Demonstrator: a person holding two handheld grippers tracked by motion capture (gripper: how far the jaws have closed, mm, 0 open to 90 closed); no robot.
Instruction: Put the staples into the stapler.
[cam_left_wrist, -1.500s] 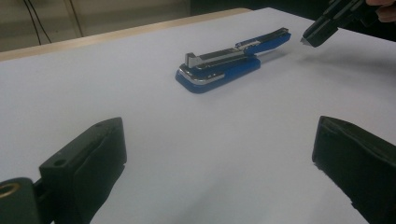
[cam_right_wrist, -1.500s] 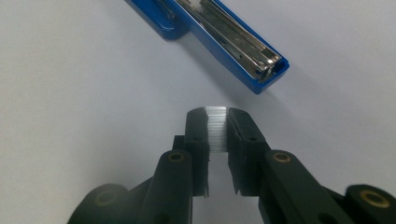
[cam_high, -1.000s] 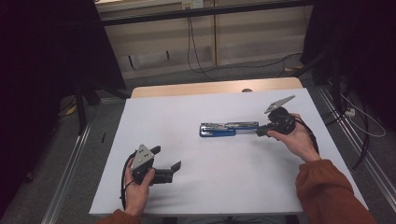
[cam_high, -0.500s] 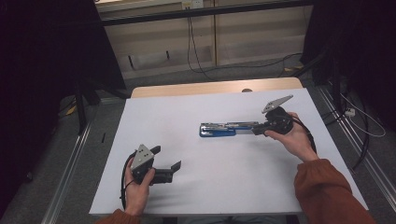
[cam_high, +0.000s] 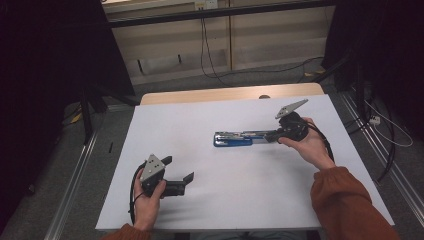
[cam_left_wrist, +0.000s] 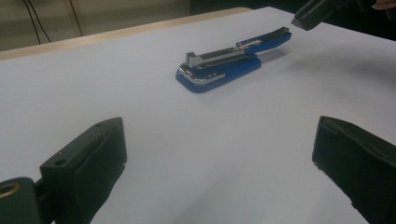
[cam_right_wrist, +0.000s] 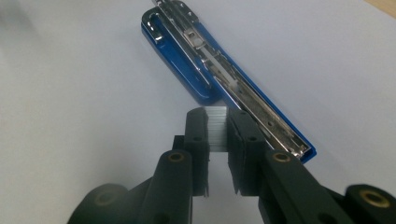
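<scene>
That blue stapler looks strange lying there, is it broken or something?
Not visibly broken. The stapler lies flipped open on the white table, its metal staple channel exposed, which is why it looks odd. The right gripper is shut on a strip of staples beside it. The left gripper is open, apart.

Stapler (cam_right_wrist: 224, 79) tip cut off, top edge
</scene>
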